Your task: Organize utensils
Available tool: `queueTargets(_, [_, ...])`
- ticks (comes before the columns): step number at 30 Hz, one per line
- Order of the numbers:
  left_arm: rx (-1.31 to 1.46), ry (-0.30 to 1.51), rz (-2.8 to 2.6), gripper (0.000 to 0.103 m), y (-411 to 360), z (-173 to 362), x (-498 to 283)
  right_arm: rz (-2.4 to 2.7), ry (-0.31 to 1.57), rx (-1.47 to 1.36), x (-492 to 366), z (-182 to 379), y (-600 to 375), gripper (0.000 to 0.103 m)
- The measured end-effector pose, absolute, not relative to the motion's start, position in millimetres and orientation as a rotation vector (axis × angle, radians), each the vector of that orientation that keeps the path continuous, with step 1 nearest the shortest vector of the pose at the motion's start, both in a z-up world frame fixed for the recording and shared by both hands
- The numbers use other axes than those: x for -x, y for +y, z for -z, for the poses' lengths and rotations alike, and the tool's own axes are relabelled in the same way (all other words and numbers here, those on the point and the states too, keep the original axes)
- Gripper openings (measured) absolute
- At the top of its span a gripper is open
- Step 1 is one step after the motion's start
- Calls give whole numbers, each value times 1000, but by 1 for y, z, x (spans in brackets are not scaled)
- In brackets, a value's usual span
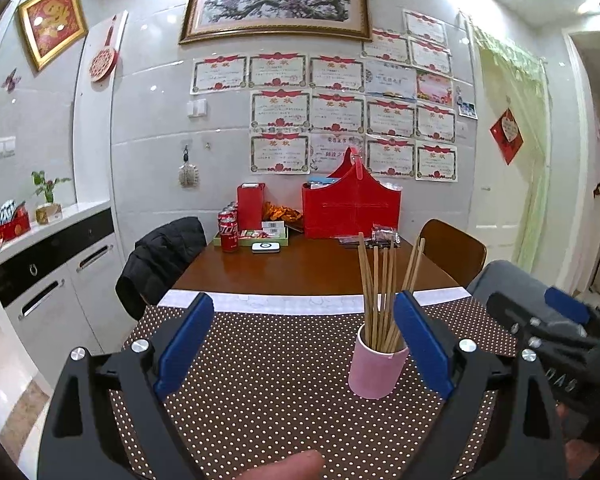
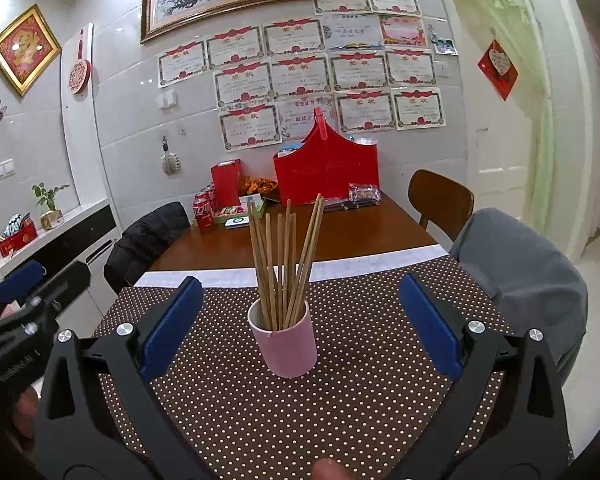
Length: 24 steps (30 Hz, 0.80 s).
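chopsticks in pink cup (unlabelled), red cola can behind

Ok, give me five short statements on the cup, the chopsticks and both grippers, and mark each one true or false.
1. The chopsticks stand in the pink cup. True.
2. The cup lies on its side. False: it stands upright on the dotted mat.
3. The left gripper is open. True.
4. The right gripper grips a chopstick. False: it is open and holds nothing.
5. Loose chopsticks lie on the mat. False: none show there.
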State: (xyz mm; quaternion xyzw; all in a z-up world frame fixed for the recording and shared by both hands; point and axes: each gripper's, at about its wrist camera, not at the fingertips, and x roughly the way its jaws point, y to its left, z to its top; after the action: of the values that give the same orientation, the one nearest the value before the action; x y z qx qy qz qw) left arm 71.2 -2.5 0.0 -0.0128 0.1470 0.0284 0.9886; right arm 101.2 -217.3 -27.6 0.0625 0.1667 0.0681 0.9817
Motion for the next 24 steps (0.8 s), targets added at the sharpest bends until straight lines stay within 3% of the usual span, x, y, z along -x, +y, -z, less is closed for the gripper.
queueTargets(24, [28, 299, -69, 90, -1, 0, -71, -133, 333, -120, -100, 28, -216, 97])
